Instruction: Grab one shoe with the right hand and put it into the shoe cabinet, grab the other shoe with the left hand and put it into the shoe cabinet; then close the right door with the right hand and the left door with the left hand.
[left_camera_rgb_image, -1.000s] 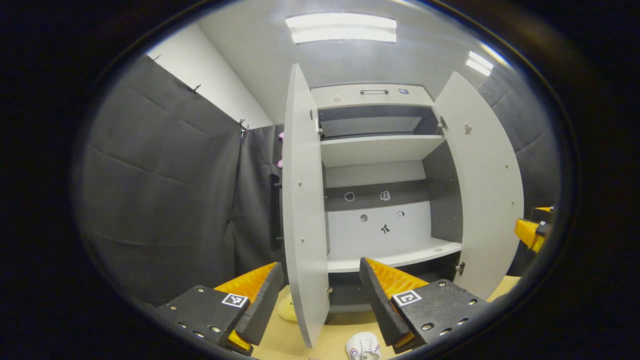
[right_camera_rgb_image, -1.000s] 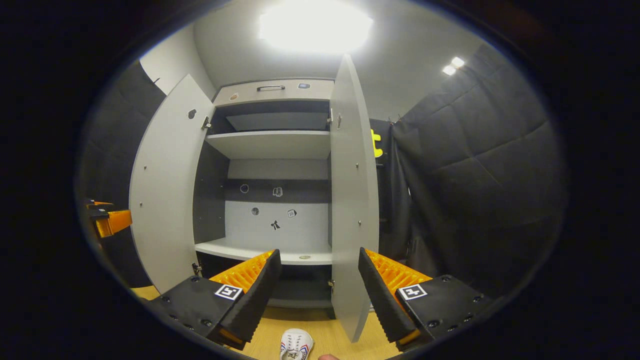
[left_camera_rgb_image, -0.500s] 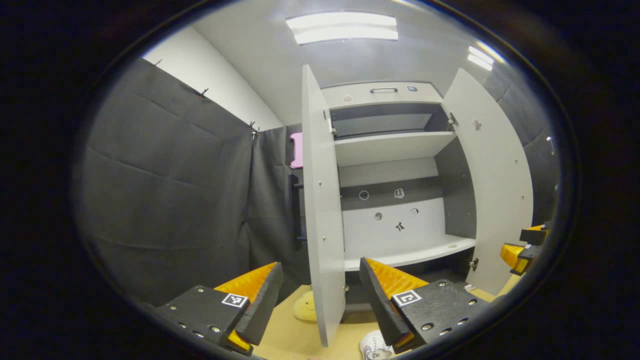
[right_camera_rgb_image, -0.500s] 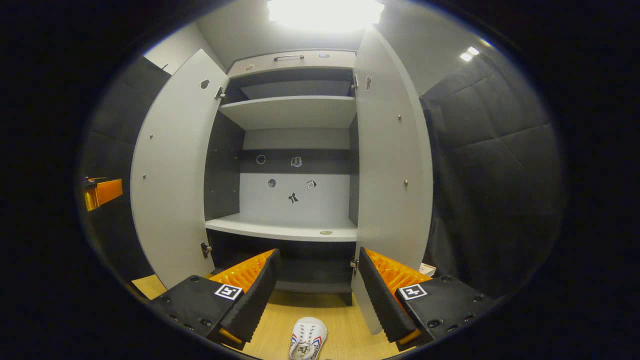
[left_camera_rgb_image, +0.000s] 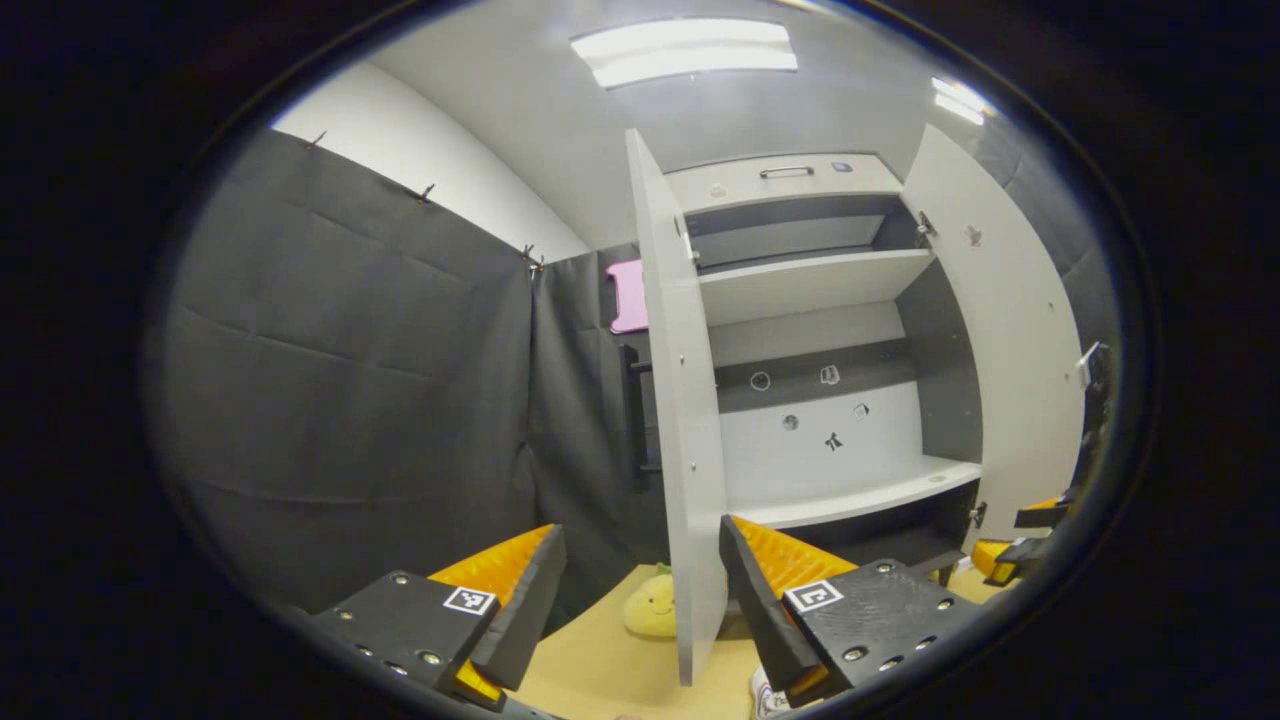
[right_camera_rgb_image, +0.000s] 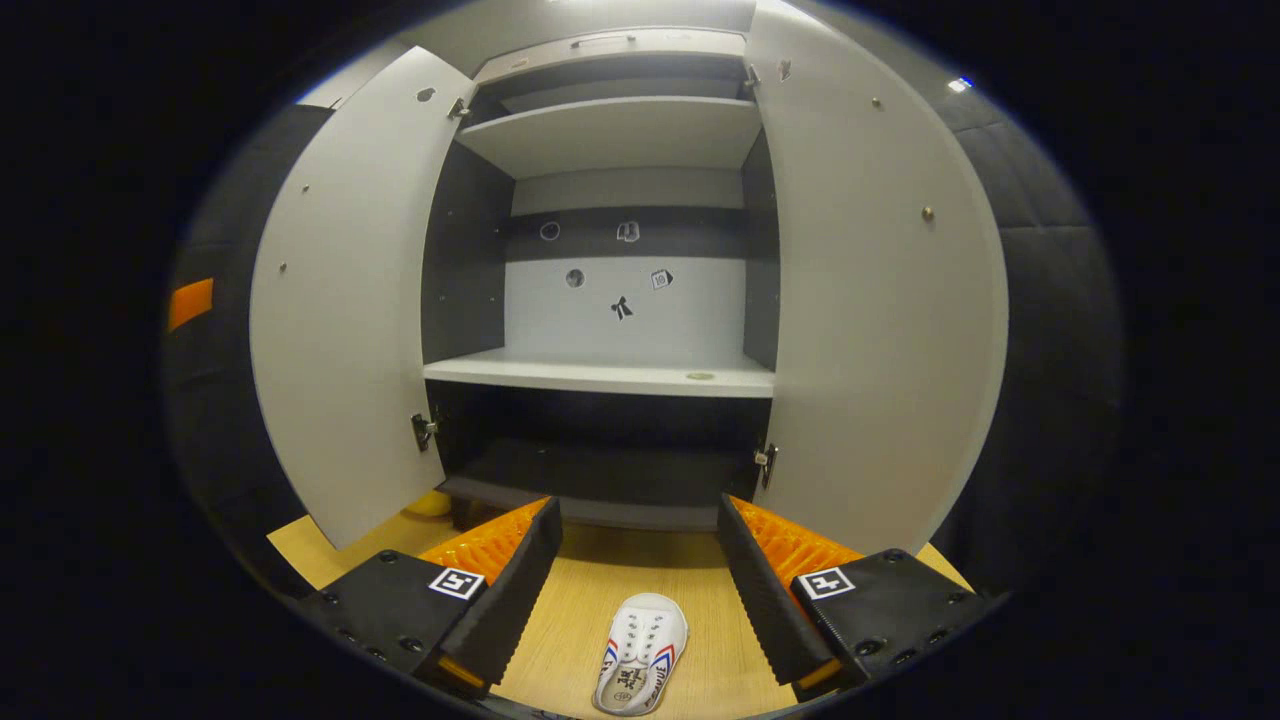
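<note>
— Since a second ago, what has been changed?

— Downward tilt has been given to the right gripper (right_camera_rgb_image: 635, 590): in the right gripper view the tall white two-door shoe cabinet (right_camera_rgb_image: 610, 375) is now seen higher up, and more of the light wooden floor (right_camera_rgb_image: 700, 660) is exposed. The left gripper (left_camera_rgb_image: 640, 600) has been swung leftward, so that in the left gripper view the cabinet has been shifted to the right and more of the black cloth wall (left_camera_rgb_image: 350, 400) is taken in.

— How are the jaws set?

— Both pairs are held wide apart, and nothing is gripped by either.

— And the shoe?

— A small white canvas shoe with red and blue side stripes (right_camera_rgb_image: 640, 652) is seen lying on the floor in front of the cabinet, between the right gripper's fingers but untouched by them, its toe pointed toward the cabinet. In the left gripper view only a sliver of a white shoe (left_camera_rgb_image: 765, 698) is seen beside the right finger.

— The cabinet itself?

— Both doors are stood open: the left door (right_camera_rgb_image: 345, 300) and the right door (right_camera_rgb_image: 880, 300). No shoes are held on the shelves. A yellow plush toy (left_camera_rgb_image: 652, 606) is seen on the floor by the left door.
</note>
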